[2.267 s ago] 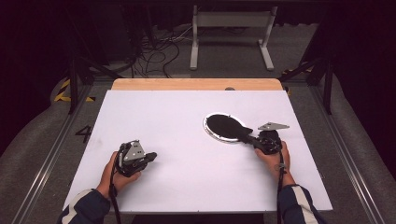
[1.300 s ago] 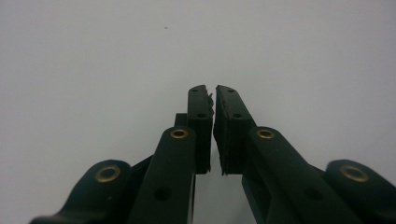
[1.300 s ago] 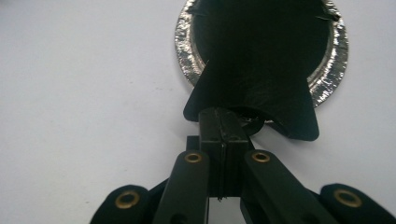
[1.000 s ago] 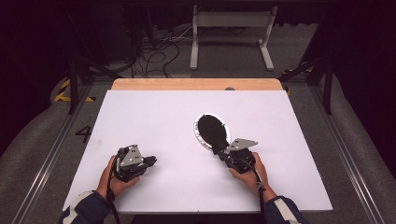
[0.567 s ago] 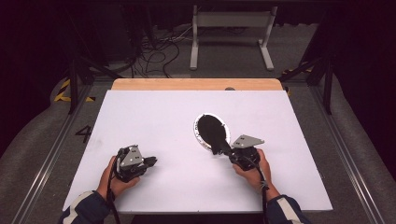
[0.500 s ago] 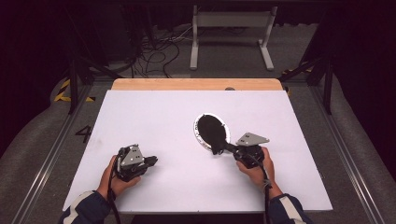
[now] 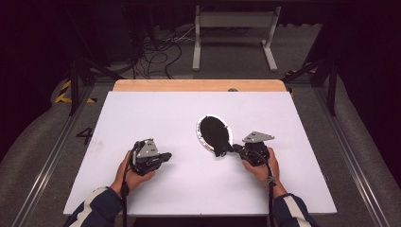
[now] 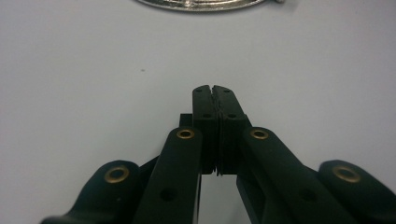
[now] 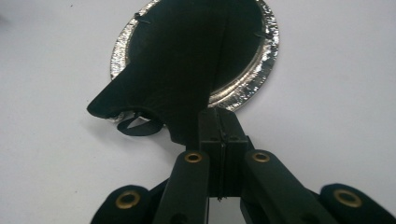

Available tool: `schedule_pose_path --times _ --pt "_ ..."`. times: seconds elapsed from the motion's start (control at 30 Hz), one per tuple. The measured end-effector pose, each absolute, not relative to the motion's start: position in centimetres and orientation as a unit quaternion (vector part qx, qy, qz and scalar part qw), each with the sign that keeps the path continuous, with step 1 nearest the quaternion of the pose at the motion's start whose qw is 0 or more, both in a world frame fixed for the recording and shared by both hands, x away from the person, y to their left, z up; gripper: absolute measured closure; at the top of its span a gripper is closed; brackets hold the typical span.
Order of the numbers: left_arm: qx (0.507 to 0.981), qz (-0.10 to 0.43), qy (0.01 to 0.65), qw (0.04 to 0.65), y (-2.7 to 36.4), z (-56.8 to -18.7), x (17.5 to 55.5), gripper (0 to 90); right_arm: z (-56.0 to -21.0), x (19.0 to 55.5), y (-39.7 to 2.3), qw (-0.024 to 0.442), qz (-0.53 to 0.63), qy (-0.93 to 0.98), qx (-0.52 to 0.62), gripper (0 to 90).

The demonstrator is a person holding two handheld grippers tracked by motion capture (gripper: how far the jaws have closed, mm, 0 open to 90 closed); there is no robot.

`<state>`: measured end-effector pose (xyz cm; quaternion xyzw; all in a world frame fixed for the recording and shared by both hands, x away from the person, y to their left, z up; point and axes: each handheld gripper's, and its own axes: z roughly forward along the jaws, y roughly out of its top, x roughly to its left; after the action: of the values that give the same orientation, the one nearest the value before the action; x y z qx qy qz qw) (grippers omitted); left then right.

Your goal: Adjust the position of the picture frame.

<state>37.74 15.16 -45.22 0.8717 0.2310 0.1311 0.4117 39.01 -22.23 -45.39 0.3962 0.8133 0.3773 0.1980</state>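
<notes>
Here, right gripper (image 9: 219,122) clamping black cloth (image 9: 177,60), over foil dish (image 9: 261,70)

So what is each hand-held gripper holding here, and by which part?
Right hand-held gripper pinches the black cloth at its near edge; left hand-held gripper holds nothing.

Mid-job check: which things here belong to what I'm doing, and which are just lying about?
In the job:
- black cloth, pinched at its edge by the right gripper
- foil plate under it
- left gripper, shut on nothing, apart on the white table

Lying about:
- cables on the floor
- grey stand beyond the table
</notes>
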Motion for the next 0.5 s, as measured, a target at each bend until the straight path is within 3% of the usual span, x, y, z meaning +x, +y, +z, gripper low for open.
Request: schedule_pose_path --times 0.5 --pt "0.878 0.105 0.204 0.419 8.9 -45.6 39.3 89.9 -45.8 39.4 -22.1 0.197 0.368 0.820 0.391 90.0"
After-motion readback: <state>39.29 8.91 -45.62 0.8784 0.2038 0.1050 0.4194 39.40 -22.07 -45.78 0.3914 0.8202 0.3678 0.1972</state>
